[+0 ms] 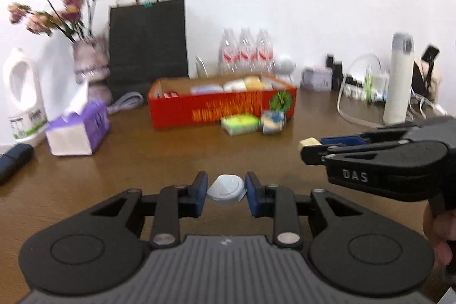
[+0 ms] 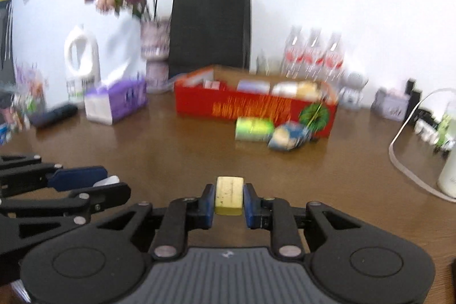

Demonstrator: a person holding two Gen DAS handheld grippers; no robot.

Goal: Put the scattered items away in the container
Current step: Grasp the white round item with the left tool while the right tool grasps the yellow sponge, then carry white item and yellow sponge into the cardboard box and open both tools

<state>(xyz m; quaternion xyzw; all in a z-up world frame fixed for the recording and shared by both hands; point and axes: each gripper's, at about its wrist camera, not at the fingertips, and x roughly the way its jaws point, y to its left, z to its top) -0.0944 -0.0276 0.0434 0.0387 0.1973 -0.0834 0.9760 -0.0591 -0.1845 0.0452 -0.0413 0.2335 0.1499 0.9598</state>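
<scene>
A red cardboard box (image 1: 222, 107) sits open on a brown desk (image 1: 142, 167), serving as the landmark here. Inside it lie several small packets in pale purple, white and yellow; blur hides their details. Touching or just in front of the box's front wall rest a green packet (image 1: 240, 124) and a blue and cream packet (image 1: 273, 120), side by side.

Nearer the camera than the box, the left hand-held gripper (image 1: 226, 190) is clenched on a small white round container (image 1: 226, 189), its blue pads pressing both sides. The right hand-held gripper (image 2: 228, 200) grasps a pale yellow rectangular block (image 2: 229, 195) between its blue pads, also on the near side of the box.

Left of the box stand a purple tissue box (image 1: 77, 133) and a white detergent jug (image 1: 22, 96). Behind the box are a black paper bag (image 1: 148, 42), a vase of pink flowers (image 1: 89, 61) and three water bottles (image 1: 245, 50). To the right of the box stands a white flask (image 1: 399, 79).
</scene>
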